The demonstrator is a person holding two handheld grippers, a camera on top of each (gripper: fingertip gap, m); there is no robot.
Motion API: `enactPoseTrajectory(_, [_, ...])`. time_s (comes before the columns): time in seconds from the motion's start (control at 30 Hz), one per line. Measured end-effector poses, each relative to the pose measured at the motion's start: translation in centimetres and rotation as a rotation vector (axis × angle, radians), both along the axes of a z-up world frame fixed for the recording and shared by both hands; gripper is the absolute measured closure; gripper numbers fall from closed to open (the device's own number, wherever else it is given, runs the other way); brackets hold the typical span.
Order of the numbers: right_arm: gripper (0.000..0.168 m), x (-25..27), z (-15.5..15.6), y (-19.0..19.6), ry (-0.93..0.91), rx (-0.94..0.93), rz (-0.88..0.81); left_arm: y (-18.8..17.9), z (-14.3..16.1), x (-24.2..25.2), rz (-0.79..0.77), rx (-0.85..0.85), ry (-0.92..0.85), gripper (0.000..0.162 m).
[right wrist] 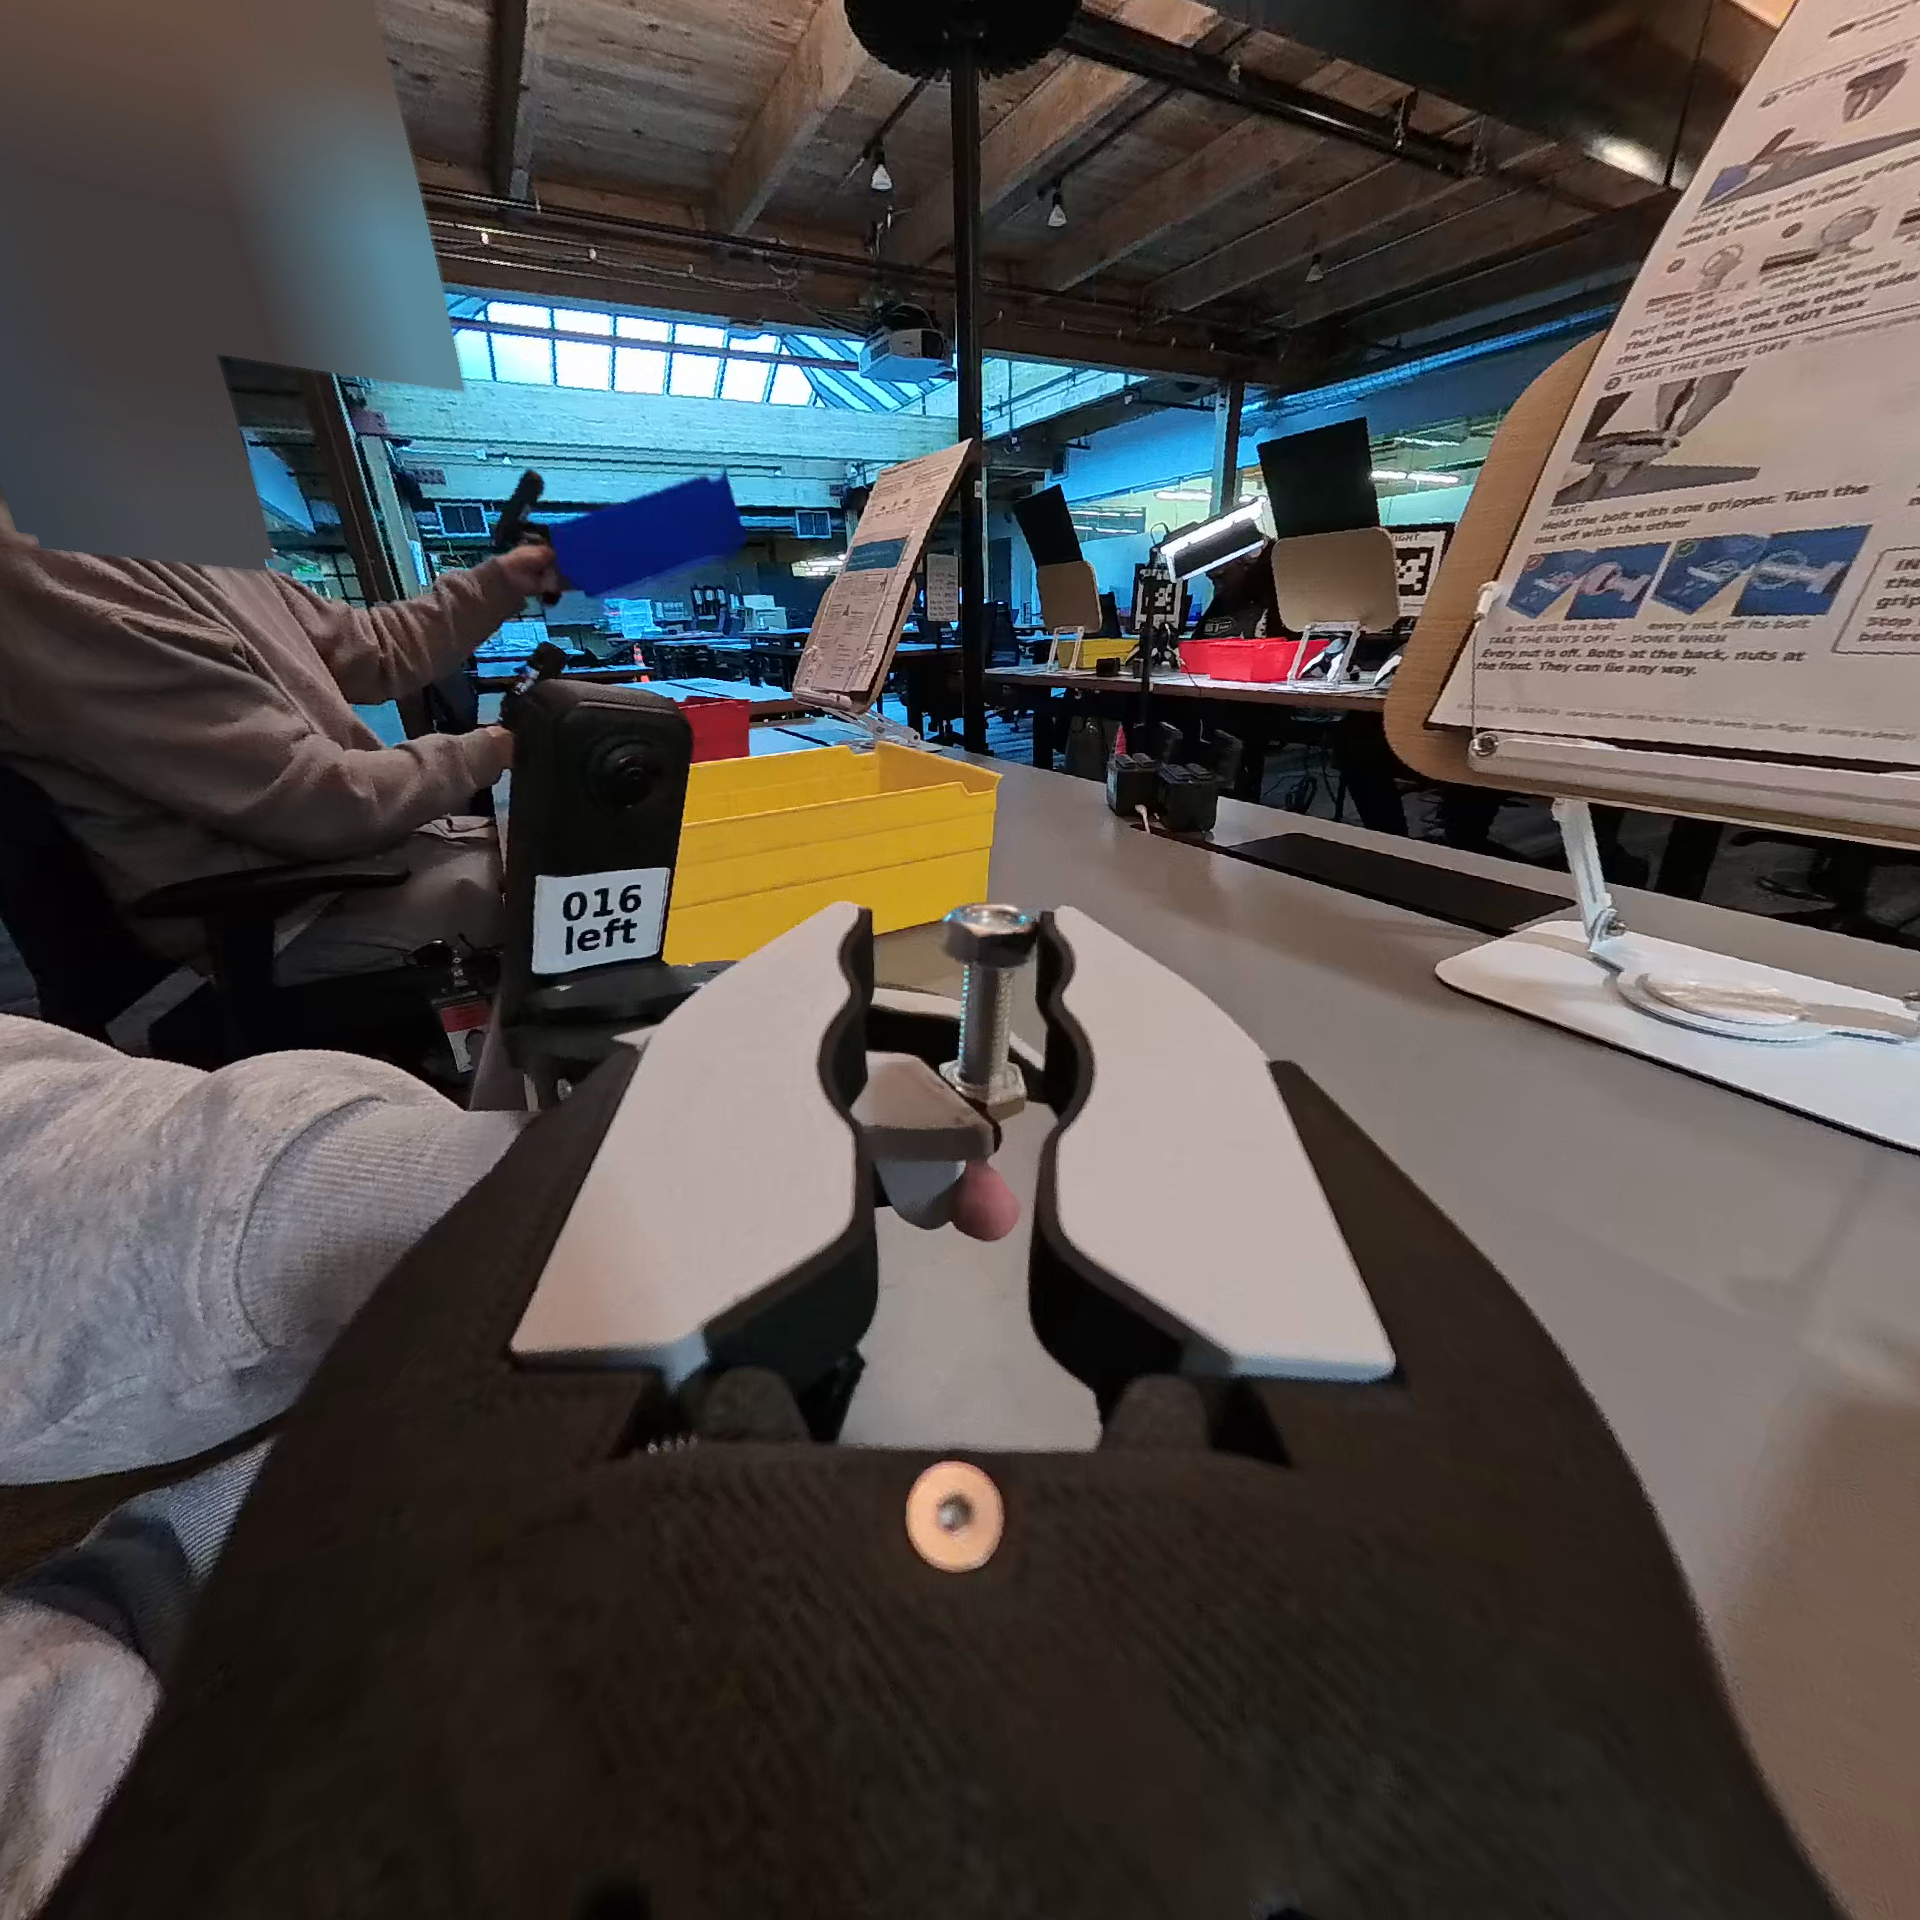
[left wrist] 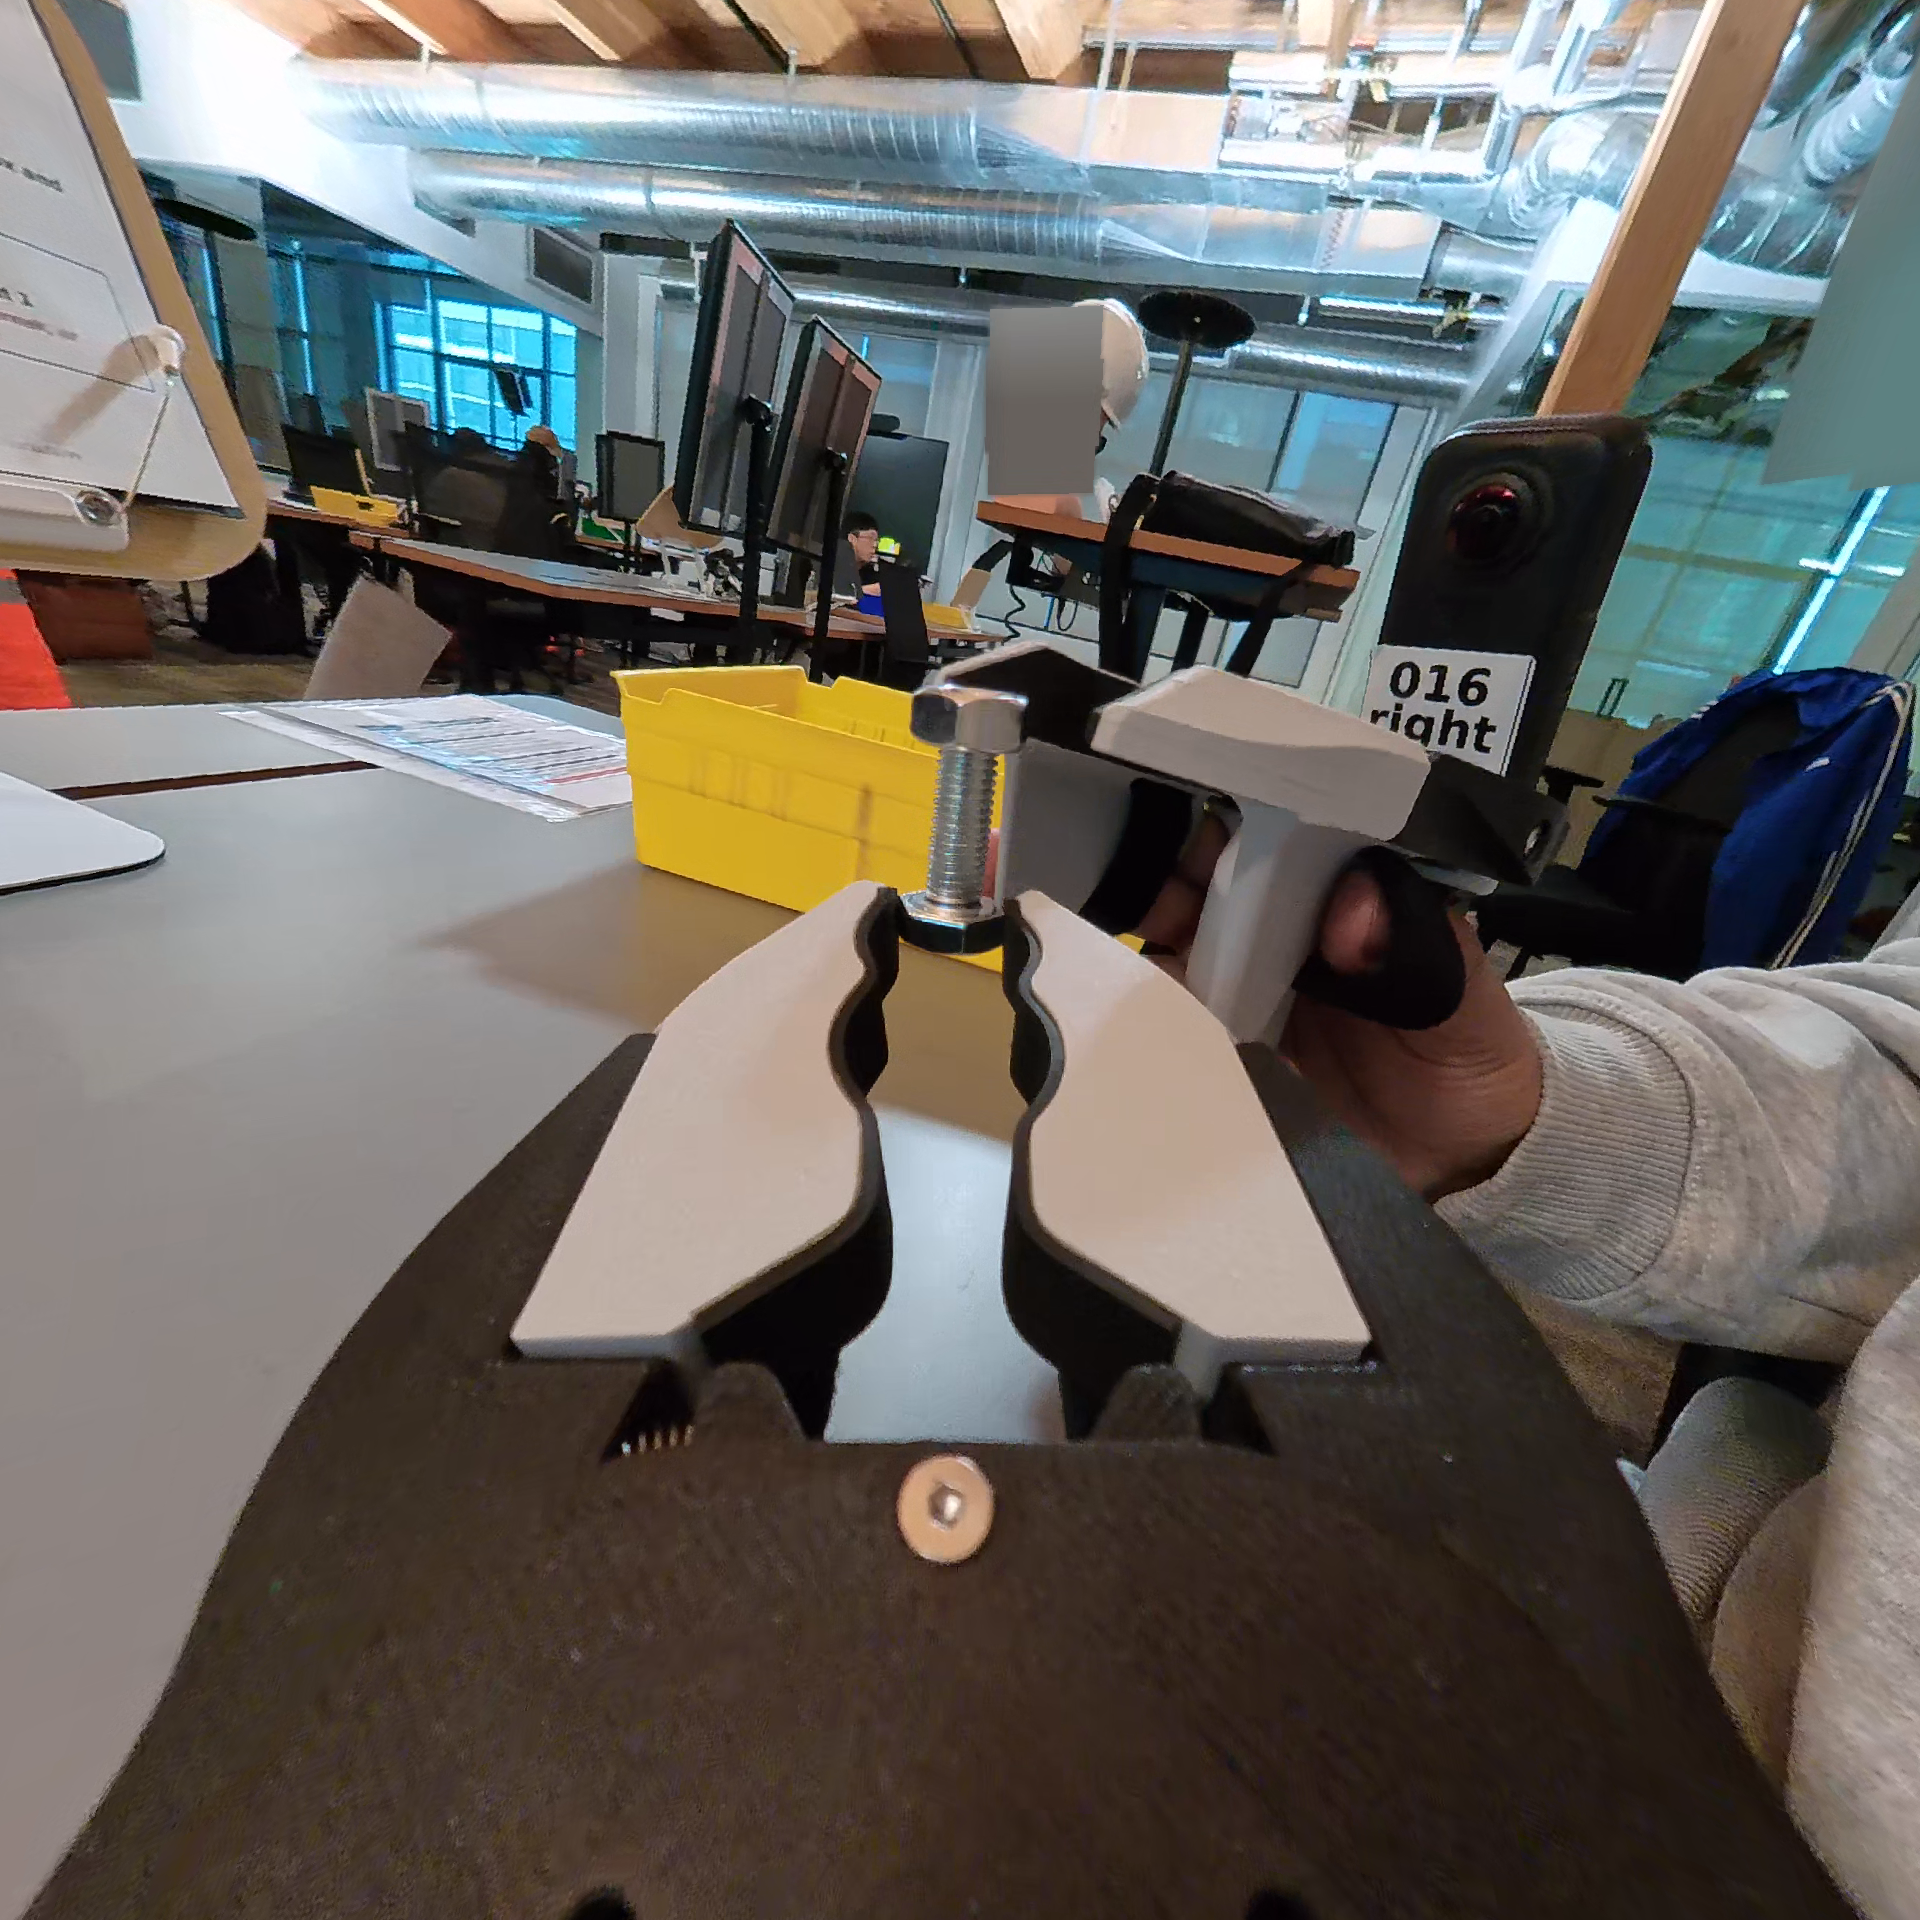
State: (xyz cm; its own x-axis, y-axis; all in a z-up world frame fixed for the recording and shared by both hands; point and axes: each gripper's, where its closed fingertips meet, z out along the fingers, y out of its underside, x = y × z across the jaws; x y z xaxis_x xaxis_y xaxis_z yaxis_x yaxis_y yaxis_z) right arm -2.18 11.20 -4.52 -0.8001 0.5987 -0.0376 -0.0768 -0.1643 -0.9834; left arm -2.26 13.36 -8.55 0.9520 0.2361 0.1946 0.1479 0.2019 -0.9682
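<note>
A silver bolt [left wrist: 966, 805] stands upright above the grey table [left wrist: 260, 1039], head up, with a nut [left wrist: 951, 927] at its lower end. My left gripper [left wrist: 951, 914] is shut on the nut. My right gripper [right wrist: 956, 935] is open, its jaws astride the bolt head [right wrist: 989, 928]; the right pad is at the head and a gap shows on the left. In the right wrist view the bolt shaft [right wrist: 985, 1013] runs down to the nut [right wrist: 982, 1086], where a left finger [right wrist: 920, 1127] presses. The right gripper [left wrist: 1039, 712] also shows in the left wrist view, held by a hand [left wrist: 1403, 1070].
A yellow bin [left wrist: 758, 790] stands just behind the bolt, also in the right wrist view [right wrist: 831, 831]. A document stand [right wrist: 1662, 520] with a white base [right wrist: 1662, 997] sits at the right. A laminated sheet [left wrist: 468, 748] lies on the table. A seated person [right wrist: 208, 707] holds a blue bin. About 4 cm separates my left fingertips from my right.
</note>
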Motion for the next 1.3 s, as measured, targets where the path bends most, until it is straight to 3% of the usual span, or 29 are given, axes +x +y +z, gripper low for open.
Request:
enactPoseTrajectory(0.43, [0.149,-0.6,-0.2,0.7,-0.025,-0.013,-0.035,0.2,-0.1,0.3,-0.012,-0.010,0.009,0.142])
enactPoseTrajectory(1.0, [0.147,-1.4,-0.5,1.5,-0.077,-0.044,-0.061,-0.4,0.3,-0.4,0.003,0.039,-0.039,0.142])
enactPoseTrajectory(1.3, [0.145,-0.4,-0.4,0.2,0.019,0.058,-0.062,-0.3,0.2,-0.4,0.000,0.034,-0.037,0.142])
